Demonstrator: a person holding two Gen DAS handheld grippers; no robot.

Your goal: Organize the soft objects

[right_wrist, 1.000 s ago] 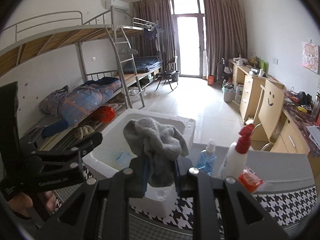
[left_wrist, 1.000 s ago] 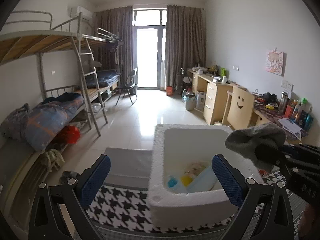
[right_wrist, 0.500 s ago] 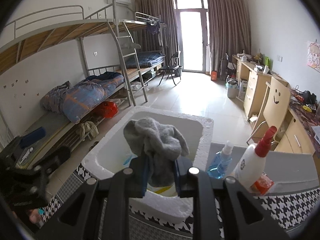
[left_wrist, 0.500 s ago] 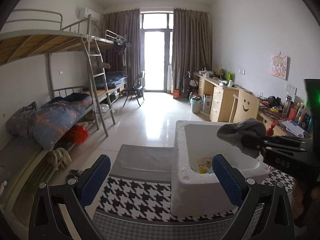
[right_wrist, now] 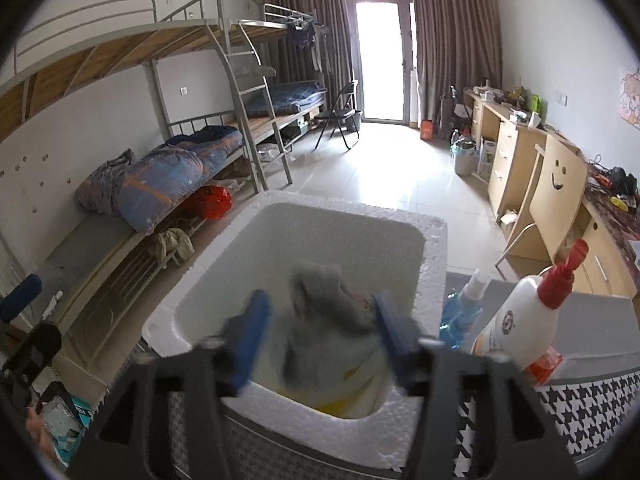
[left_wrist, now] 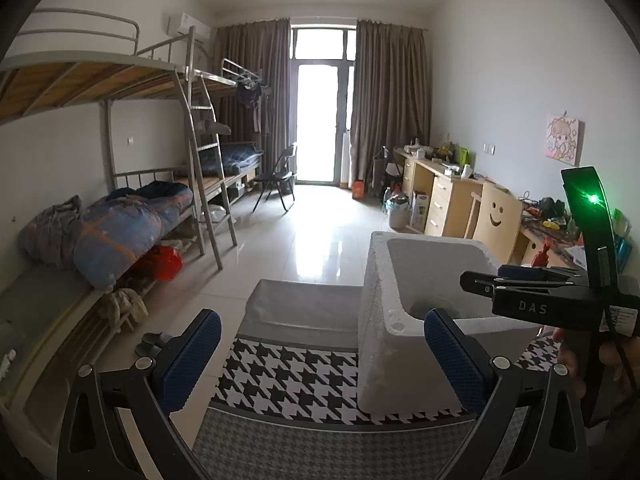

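Over the white foam box [right_wrist: 352, 200], my right gripper [right_wrist: 322, 334] is opening, its blue pads blurred and apart. The grey sock [right_wrist: 324, 312] is dropping between them into the box, loose and touching neither pad. Yellow and pale items lie on the box floor beneath it. The left wrist view shows the same foam box [left_wrist: 384, 320] on the houndstooth cloth, with the right gripper [left_wrist: 476, 280] reaching over its rim from the right. My left gripper [left_wrist: 322, 356] stands open and empty, left of the box.
A blue spray bottle [right_wrist: 460, 312], a white bottle with a red cap [right_wrist: 520, 320] and a red packet [right_wrist: 544, 364] stand right of the box. A grey pad [left_wrist: 304, 304] lies behind the cloth. Bunk beds line the left wall, wooden desks the right.
The right jaws have parted and the grey sock has fallen from them into the foam box. The left gripper has shifted left, away from the box.
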